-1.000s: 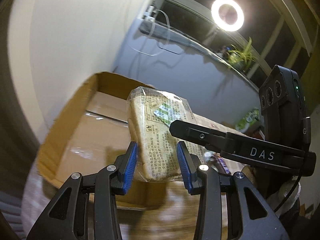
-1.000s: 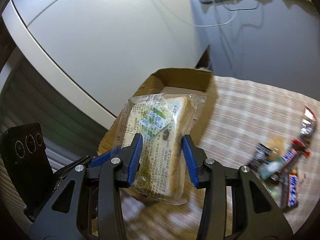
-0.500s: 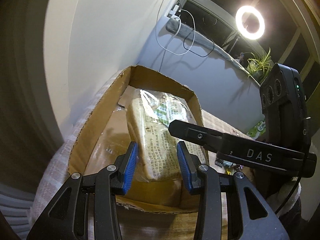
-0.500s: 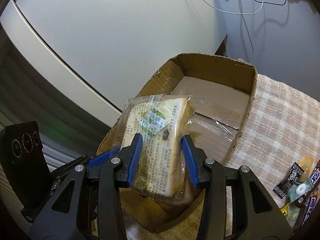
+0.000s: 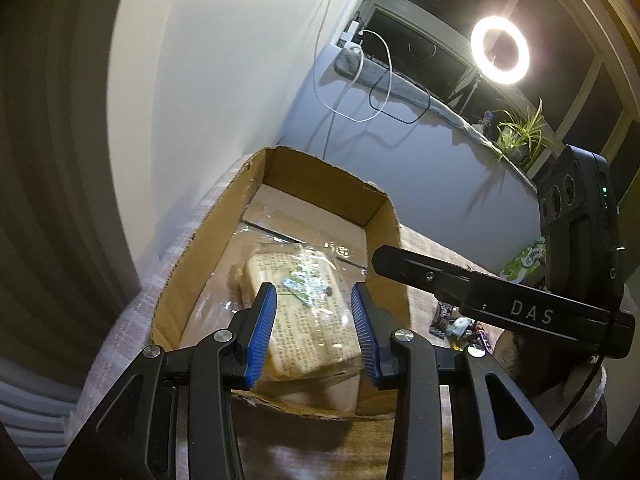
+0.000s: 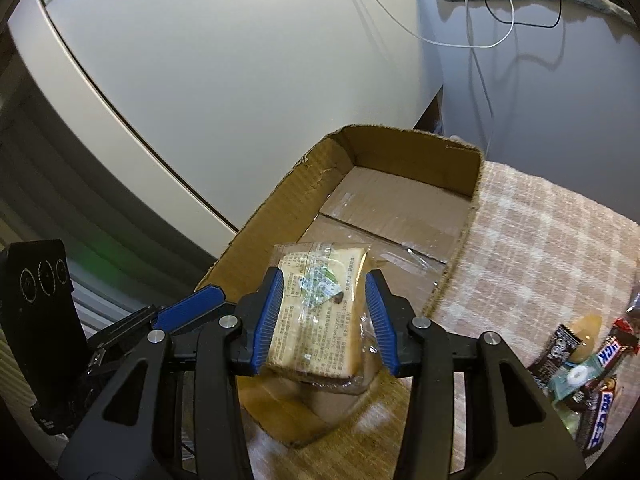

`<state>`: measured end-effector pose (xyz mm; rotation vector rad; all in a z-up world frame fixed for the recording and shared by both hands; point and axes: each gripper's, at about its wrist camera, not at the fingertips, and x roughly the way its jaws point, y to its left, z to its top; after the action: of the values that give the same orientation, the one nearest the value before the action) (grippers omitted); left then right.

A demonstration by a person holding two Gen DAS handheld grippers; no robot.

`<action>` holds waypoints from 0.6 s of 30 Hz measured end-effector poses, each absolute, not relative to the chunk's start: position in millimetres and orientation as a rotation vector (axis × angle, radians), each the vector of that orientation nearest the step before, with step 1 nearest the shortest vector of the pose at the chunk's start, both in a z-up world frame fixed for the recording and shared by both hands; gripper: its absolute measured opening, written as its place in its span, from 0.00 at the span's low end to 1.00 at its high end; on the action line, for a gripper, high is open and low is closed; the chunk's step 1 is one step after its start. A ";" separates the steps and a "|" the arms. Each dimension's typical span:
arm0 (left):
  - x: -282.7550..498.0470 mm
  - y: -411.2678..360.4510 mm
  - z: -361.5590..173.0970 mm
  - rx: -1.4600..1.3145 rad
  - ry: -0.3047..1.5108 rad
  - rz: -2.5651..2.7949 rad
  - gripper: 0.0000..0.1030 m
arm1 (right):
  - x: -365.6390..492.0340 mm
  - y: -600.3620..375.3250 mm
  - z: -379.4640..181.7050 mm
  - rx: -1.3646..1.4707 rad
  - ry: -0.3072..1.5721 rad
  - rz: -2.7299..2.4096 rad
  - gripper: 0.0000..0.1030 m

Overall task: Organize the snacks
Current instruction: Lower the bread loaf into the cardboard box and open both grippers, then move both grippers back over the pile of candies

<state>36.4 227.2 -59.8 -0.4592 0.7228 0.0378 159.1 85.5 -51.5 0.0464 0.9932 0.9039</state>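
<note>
One bread packet (image 6: pixel 316 316), clear wrap with printed text and a green label, lies low at the near end of the box (image 6: pixel 412 156), close to the near wall. In the right wrist view it sits between the blue pads of the right gripper (image 6: pixel 324 316). The left pad is against the wrap, while on the right some crinkled plastic fills the space before the other pad, so I cannot tell whether these jaws are pinching the packet or just framing it. From the left wrist view the bread (image 5: pixel 304 320) shows in the gap of the left gripper (image 5: pixel 314 328), but farther off and down in the box (image 5: pixel 320 184). These jaws stand moderately apart and hold nothing. One of the left gripper's fingers (image 6: pixel 188 308) shows in the right view just left of the right gripper, over the left wall of the box. A taped seam runs across the box floor beyond the packet. The box stands on a checked cloth (image 6: pixel 540 248), and a small heap of candy bars (image 6: pixel 600 364) lies on the cloth to the right, well apart from the box. Beyond are a pale wall, looping cables (image 5: pixel 360 80), a lit ring light (image 5: pixel 500 50) and a plant (image 5: pixel 520 132).
</note>
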 end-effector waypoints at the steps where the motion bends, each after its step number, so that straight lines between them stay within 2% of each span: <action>1: 35.5 225.1 -58.8 -0.456 0.722 0.037 0.35 | 158.2 83.2 -50.1 0.047 0.989 0.904 0.43; 9: 28.9 198.5 -51.8 -0.426 0.722 0.000 0.38 | 150.9 39.8 -37.1 0.053 0.944 0.867 0.44; 13: 29.5 177.8 -48.9 -0.396 0.726 -0.033 0.38 | 148.4 7.2 -32.1 0.056 0.913 0.826 0.58; 18: 32.1 150.2 -49.5 -0.375 0.744 -0.088 0.39 | 145.5 -38.7 -31.3 0.036 0.879 0.750 0.59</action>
<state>32.1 150.2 -49.5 -0.3751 0.7445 -0.0883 145.5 -38.7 -31.3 0.0363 0.8790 0.7501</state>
